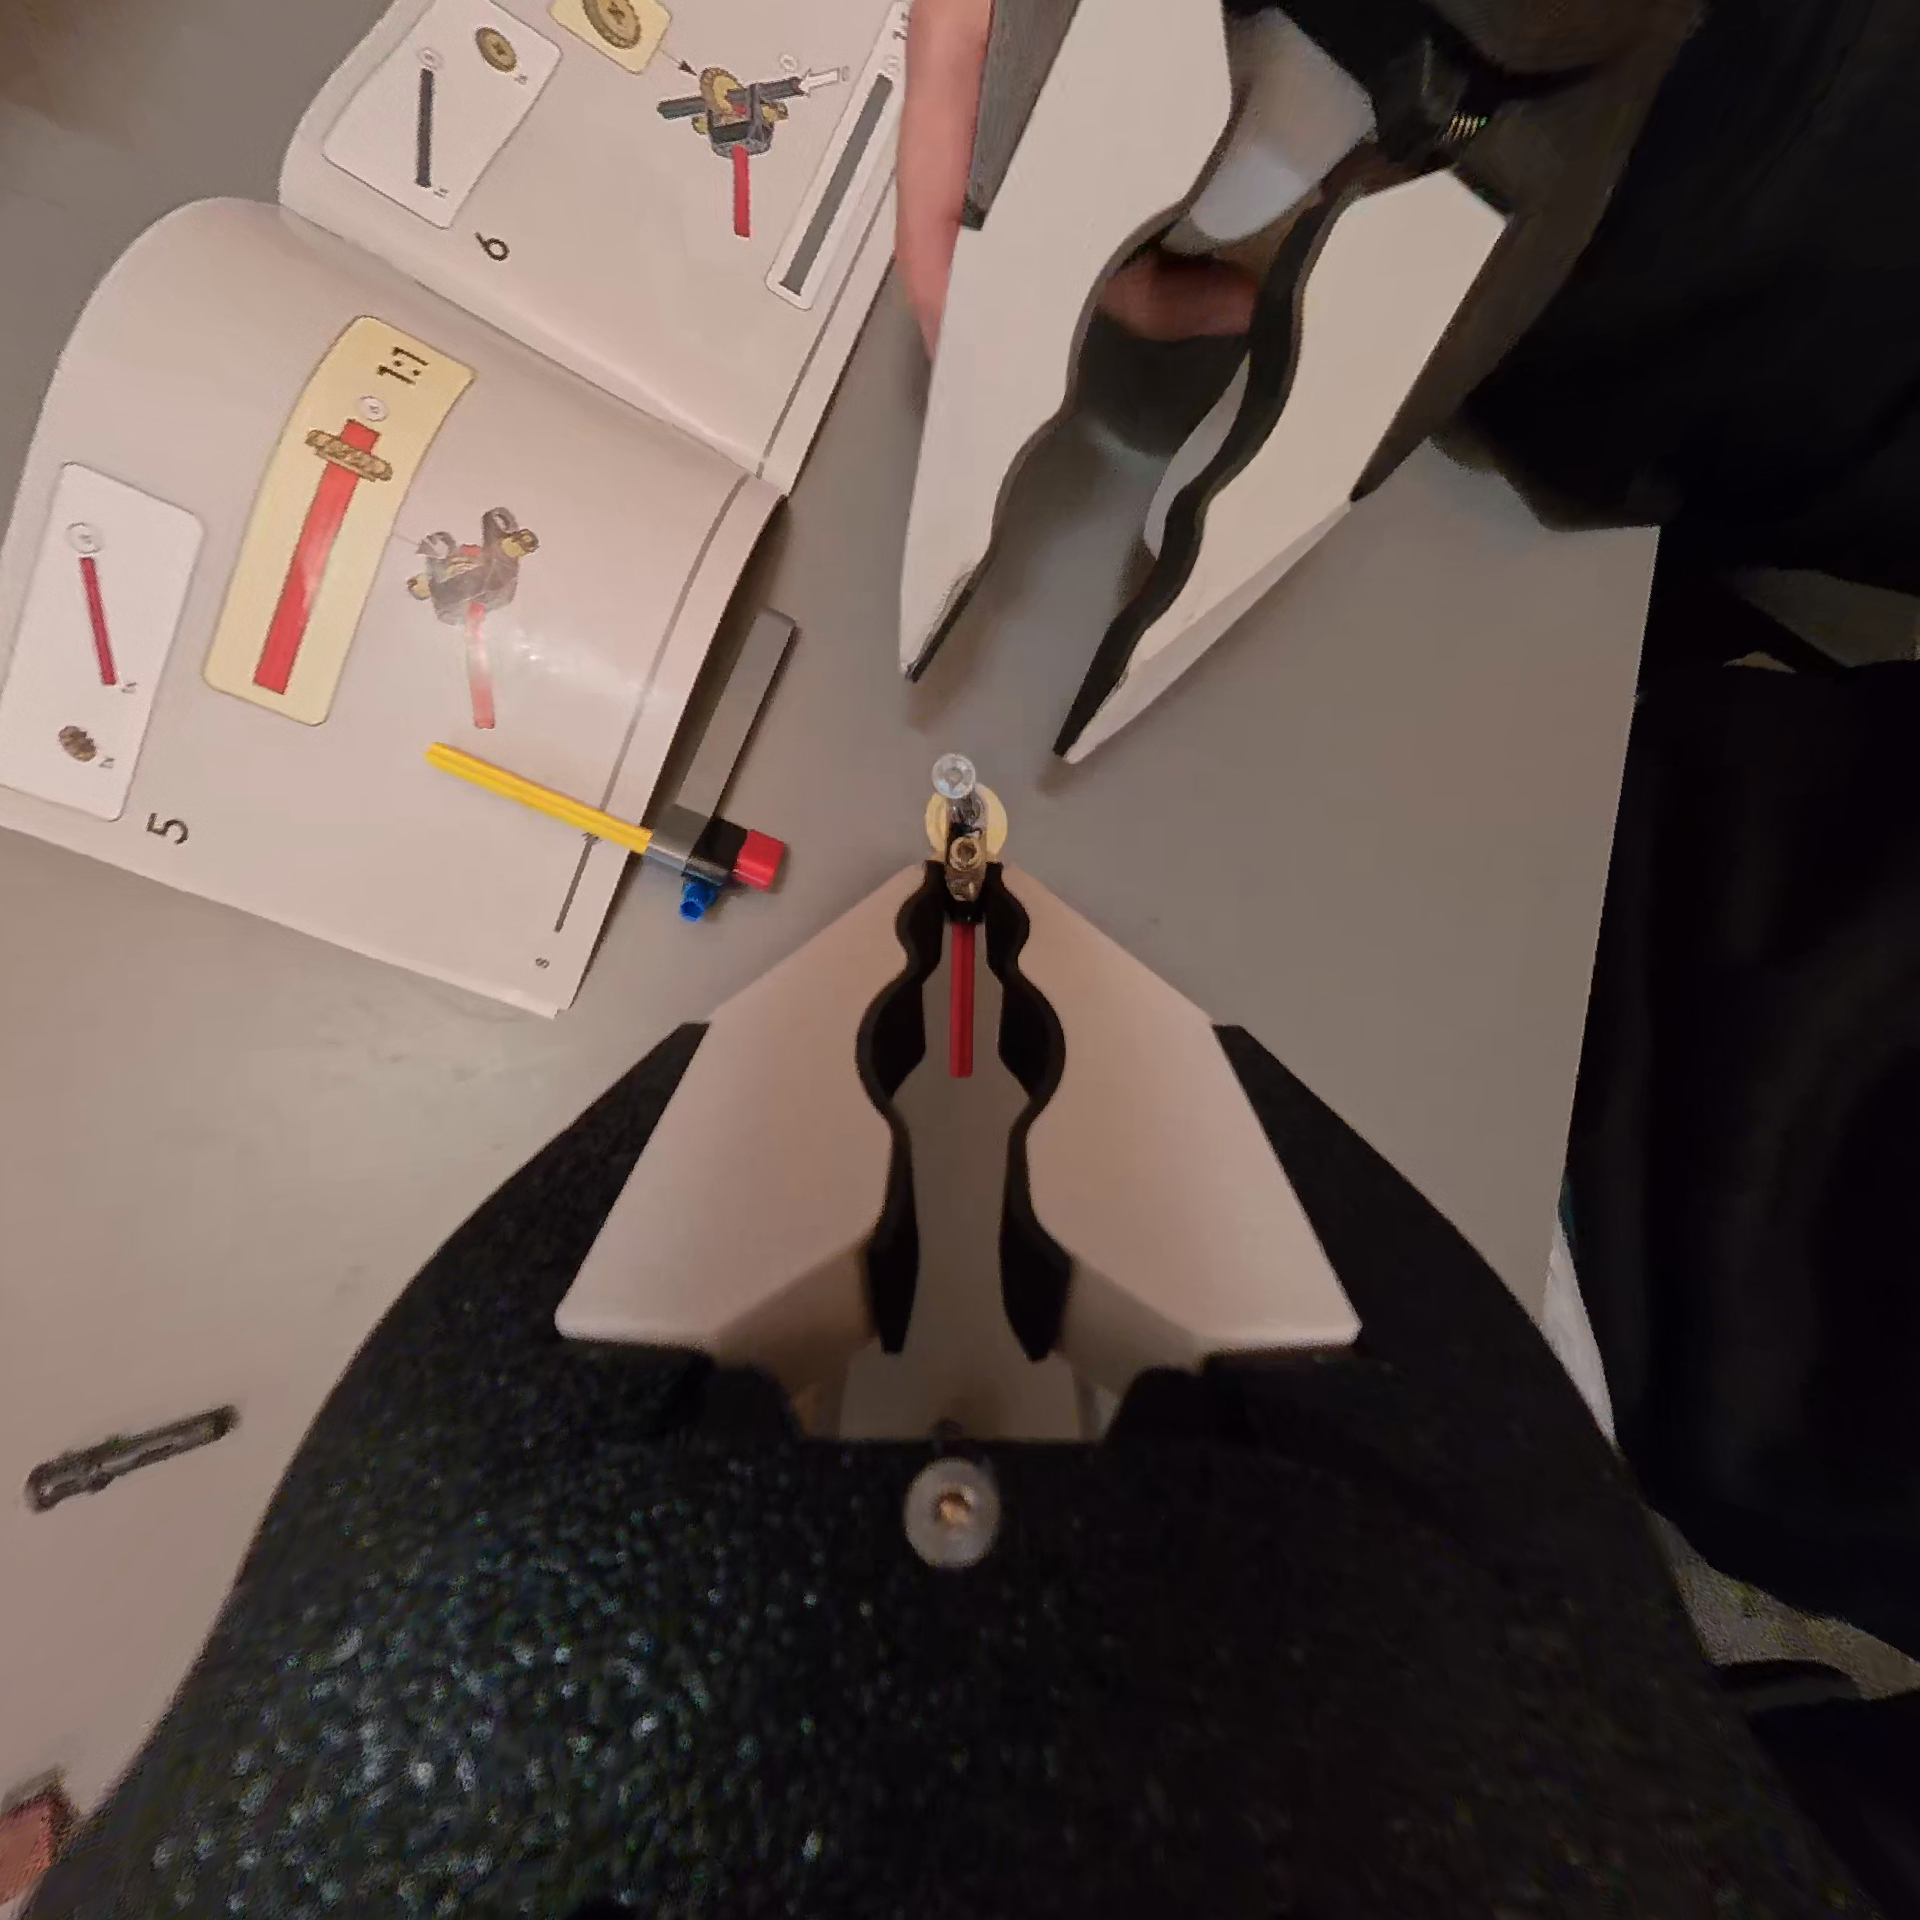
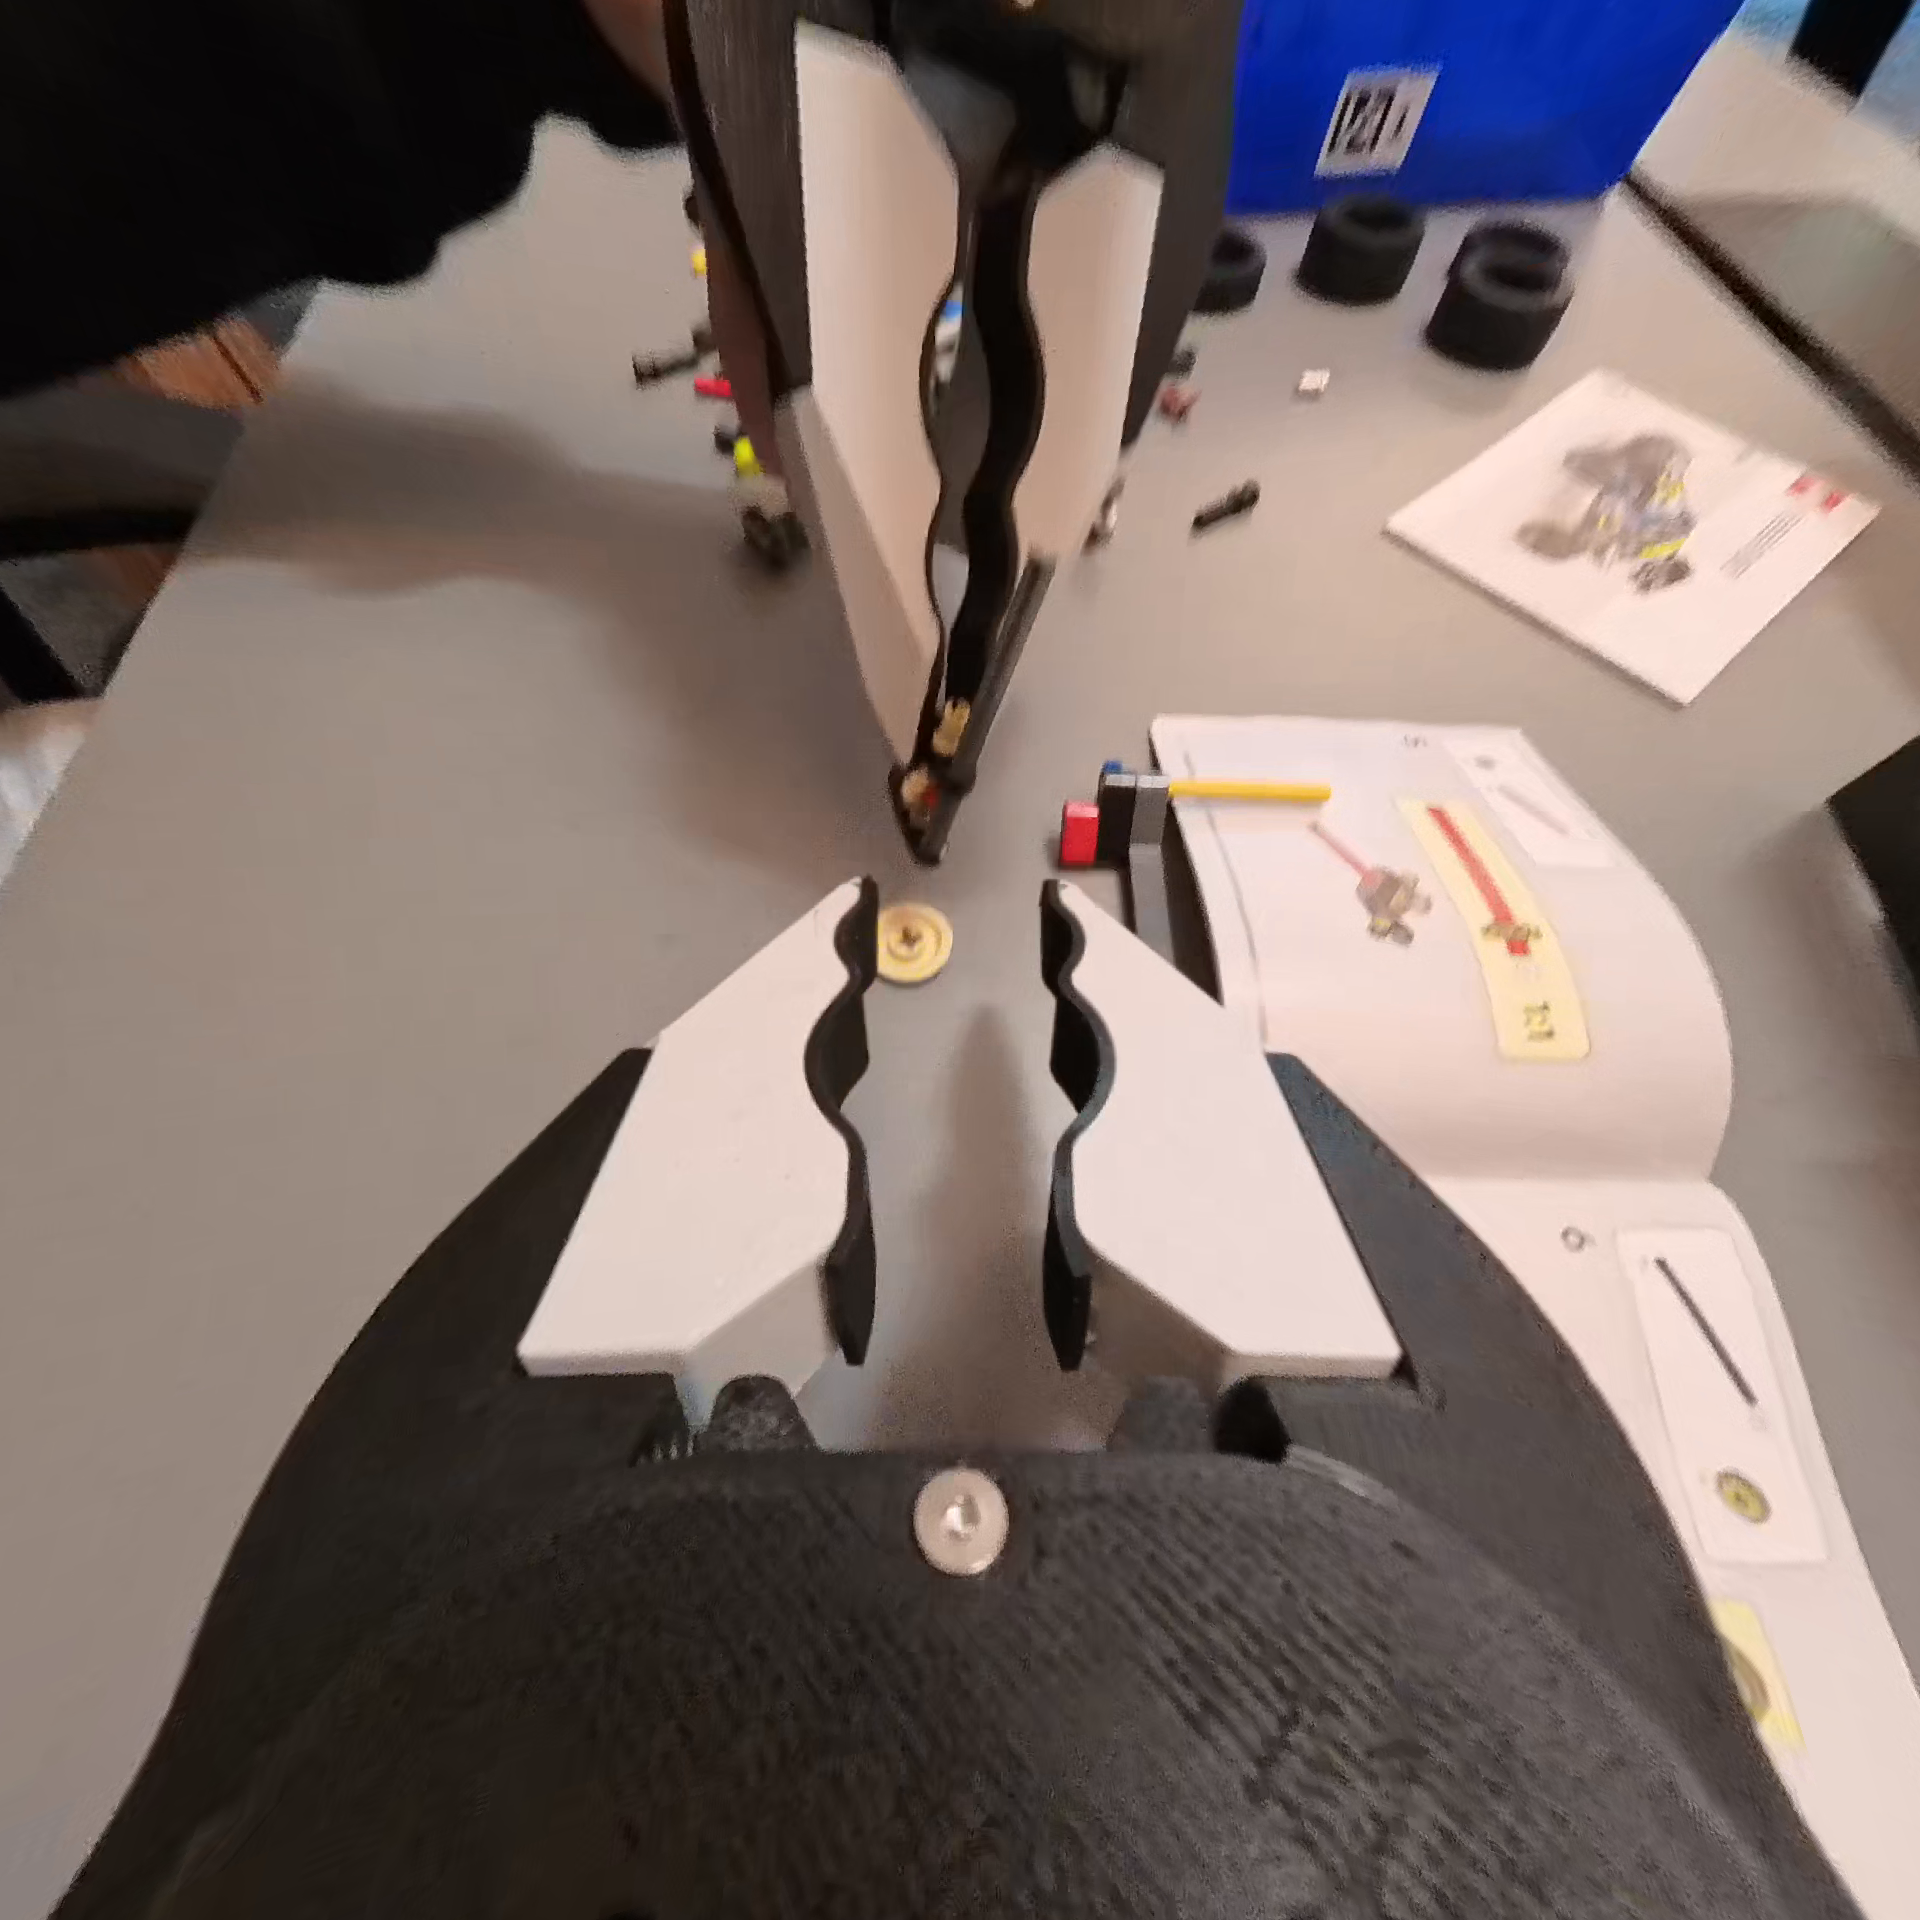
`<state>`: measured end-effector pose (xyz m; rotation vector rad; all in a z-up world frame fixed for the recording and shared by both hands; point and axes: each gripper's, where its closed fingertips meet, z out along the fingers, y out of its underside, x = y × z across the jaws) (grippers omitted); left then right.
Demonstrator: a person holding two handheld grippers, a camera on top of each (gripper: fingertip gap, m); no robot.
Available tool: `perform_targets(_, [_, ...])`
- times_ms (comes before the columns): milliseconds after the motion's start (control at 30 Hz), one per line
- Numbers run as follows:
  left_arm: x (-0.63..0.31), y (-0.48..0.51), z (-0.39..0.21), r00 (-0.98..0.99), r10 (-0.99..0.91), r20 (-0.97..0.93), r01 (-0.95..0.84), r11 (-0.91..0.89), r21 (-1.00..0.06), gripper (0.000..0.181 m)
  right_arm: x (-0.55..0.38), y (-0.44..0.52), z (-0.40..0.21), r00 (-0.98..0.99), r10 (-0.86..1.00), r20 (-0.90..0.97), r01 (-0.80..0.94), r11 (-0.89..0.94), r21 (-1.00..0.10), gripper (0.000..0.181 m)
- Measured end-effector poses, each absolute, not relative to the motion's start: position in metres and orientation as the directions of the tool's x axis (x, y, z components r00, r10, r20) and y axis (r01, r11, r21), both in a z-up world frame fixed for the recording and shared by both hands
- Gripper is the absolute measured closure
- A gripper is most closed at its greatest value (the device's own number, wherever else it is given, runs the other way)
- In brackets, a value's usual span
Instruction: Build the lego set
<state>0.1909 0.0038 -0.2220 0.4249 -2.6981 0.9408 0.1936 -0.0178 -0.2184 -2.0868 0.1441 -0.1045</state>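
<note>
My left gripper (image 1: 964,883) is shut on a small lego assembly (image 1: 966,857): a dark connector with tan gears and a red axle (image 1: 962,997) that runs back between the fingers. It points down at the table, and the right wrist view shows its tip (image 2: 928,831) just above the surface. A flat tan gear (image 2: 913,940) lies on the table right under that tip; it also shows in the left wrist view (image 1: 985,823). My right gripper (image 2: 956,899) is open and empty, low over the table, with the tan gear just inside its left finger. It shows opposite in the left wrist view (image 1: 992,712).
An open instruction booklet (image 1: 416,520) (image 2: 1455,935) lies beside the grippers. A yellow axle with grey, black, red and blue pieces (image 1: 665,831) (image 2: 1132,810) rests at its edge. Farther back are a second booklet (image 2: 1631,530), black tyres (image 2: 1361,249), a blue box (image 2: 1455,94) and loose pieces (image 2: 727,416). The tips of both grippers are at nearly the same place.
</note>
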Motion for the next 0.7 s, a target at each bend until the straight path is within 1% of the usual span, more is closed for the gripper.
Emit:
perform_targets(67, [0.193, 0.007, -0.221, -0.924, -0.203, 0.324, -0.361, 0.743, -0.564, 0.176, 0.194, -0.021, -0.229, 0.988, -0.153, 0.024, -0.064, -0.546, -0.835, 0.153])
perform_targets(233, [0.192, 0.011, -0.224, -0.923, -0.223, 0.314, -0.37, 0.744, -0.557, 0.176, 0.188, -0.017, -0.254, 0.991, -0.1, 0.091, 0.001, -0.666, -0.746, 0.152])
perform_targets(400, [0.189, 0.012, -0.228, -0.92, -0.22, 0.323, -0.373, 0.741, -0.558, 0.177, 0.185, -0.01, -0.255, 0.993, -0.08, 0.09, 0.016, -0.652, -0.758, 0.156])
perform_targets(500, [0.188, 0.012, -0.228, -0.918, -0.216, 0.333, -0.377, 0.738, -0.56, 0.176, 0.181, -0.009, -0.255, 0.995, -0.062, 0.079, 0.019, -0.653, -0.757, 0.164])
perform_targets(700, [0.189, 0.014, -0.226, -0.904, -0.238, 0.355, -0.407, 0.73, -0.549, 0.176, 0.179, -0.005, -0.255, 0.994, -0.046, 0.094, 0.042, -0.651, -0.758, 0.164])
